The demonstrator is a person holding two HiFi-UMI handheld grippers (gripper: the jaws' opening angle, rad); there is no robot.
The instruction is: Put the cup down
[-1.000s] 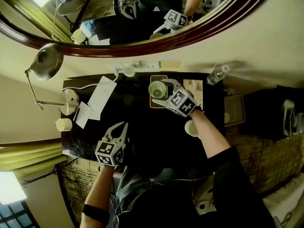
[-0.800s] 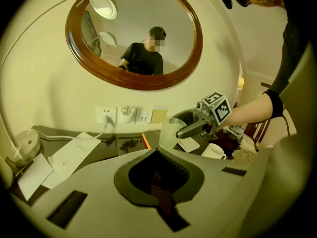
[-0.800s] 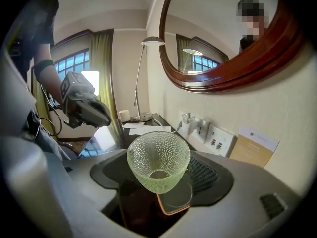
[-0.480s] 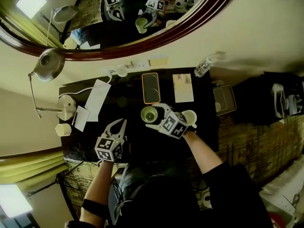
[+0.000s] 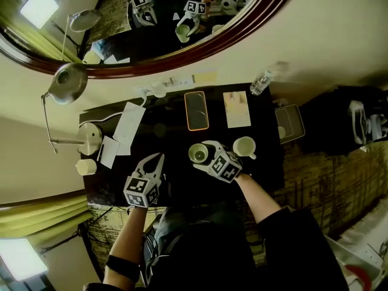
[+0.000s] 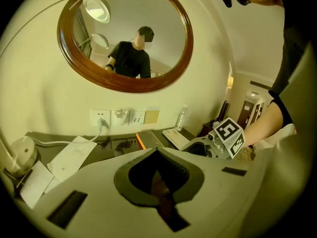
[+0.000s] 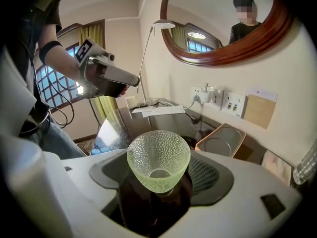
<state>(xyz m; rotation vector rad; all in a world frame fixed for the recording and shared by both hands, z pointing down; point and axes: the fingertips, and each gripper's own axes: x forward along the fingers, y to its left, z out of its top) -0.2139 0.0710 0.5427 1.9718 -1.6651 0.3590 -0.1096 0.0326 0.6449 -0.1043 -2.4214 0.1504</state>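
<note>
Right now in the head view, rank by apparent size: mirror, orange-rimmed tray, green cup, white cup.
1. mirror
2. orange-rimmed tray
3. green cup and white cup: look alike, left unranked.

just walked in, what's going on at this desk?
A person stands at a dark desk under an oval mirror, with a handheld gripper in each hand. The right gripper holds a green glass cup upright between its fingers, low over the desk beside a white cup. Whether the glass already touches the surface can't be told. The left gripper is shut and empty, off to the left near the desk's front edge.
</note>
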